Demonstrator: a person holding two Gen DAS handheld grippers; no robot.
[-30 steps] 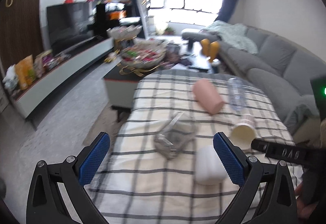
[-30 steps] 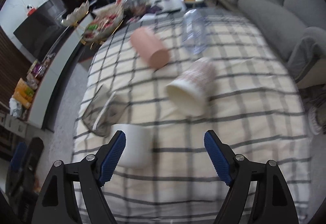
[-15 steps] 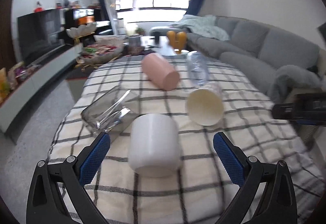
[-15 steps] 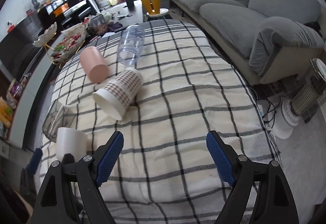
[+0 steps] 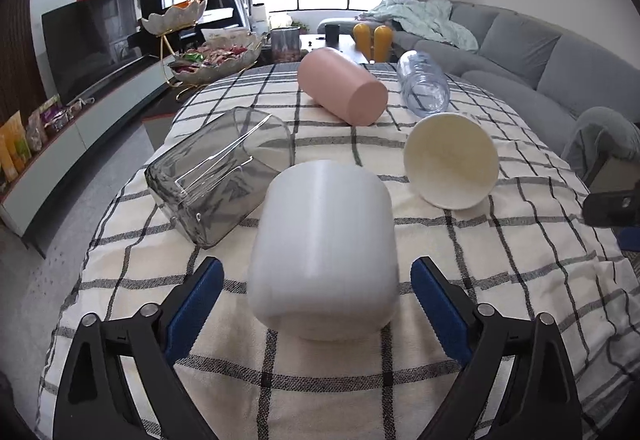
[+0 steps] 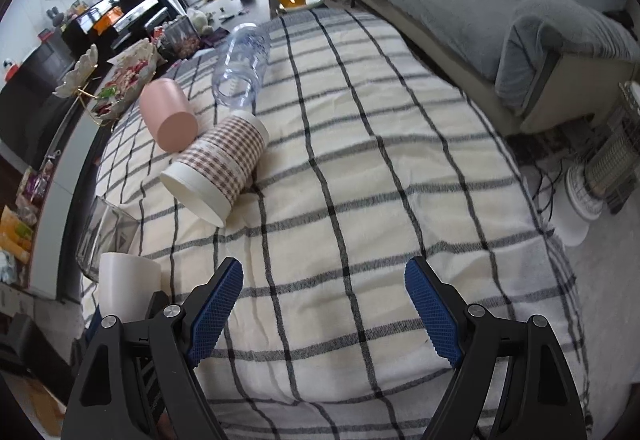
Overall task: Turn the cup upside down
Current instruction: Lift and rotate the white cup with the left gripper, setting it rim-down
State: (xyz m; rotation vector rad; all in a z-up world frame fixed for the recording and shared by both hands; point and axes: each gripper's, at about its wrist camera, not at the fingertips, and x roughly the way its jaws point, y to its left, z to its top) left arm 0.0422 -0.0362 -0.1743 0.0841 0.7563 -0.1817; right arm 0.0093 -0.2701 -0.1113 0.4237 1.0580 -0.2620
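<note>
White and matte, the cup point(image 5: 324, 260) lies on its side on the checked tablecloth point(image 6: 360, 167), closed base toward the camera, at the near left of the table. The left gripper point(image 5: 316, 304) sits low in front of it with its blue pads spread wide, one on each side of the base; neither pad appears to touch the wall yet. The right gripper point(image 6: 324, 304) is also spread apart and holds nothing, hovering over bare cloth to the right, well apart from the cup.

The likely next step is closing on the white cup and turning it mouth-down. Several things could spoil that. The cup is round and lying on soft, wrinkled fabric, so an uneven squeeze, one pad landing first, could roll it away to the side. The clear glass container point(image 5: 220, 171) lies just beside it on the far left, seemingly touching or nearly so; a nudge could knock the two together. The paper cup point(image 5: 450, 159) lies near on the far right, with the pink cup point(image 5: 342, 87) and the clear bottle point(image 5: 424, 83) beyond. A grip too close to the base could also let the smooth wall slip during the turn.
</note>
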